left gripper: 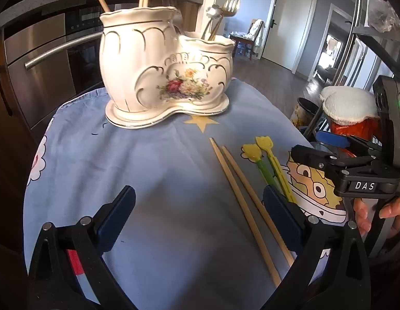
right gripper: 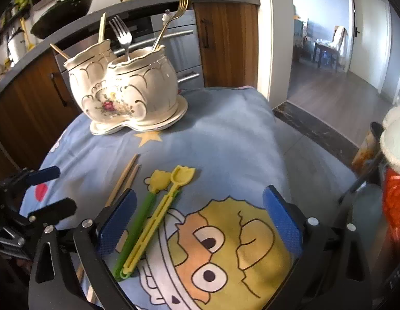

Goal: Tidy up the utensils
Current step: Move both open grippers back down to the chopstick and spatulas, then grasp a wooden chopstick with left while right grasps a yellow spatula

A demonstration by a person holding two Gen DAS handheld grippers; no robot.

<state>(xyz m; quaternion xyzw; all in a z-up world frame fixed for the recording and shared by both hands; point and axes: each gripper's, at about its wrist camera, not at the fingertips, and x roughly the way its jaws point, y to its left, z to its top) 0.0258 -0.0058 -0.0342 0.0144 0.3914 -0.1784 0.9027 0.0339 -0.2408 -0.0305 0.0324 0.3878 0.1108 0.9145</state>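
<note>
Blue cartoon cloth (right gripper: 225, 134) covers the table, kitchen beyond; left gripper (left gripper: 198, 215) and right gripper (right gripper: 198, 217) gape wide, holding nothing.

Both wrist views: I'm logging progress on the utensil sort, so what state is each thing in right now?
Left gripper: open, empty.
Right gripper: open, empty.
Ceramic holder: upright, already holding utensils.
Wooden chopsticks: lying loose on the cloth, side by side.
Yellow-green clip: lying flat beside the chopsticks.
Silver fork: standing in the holder.
</note>
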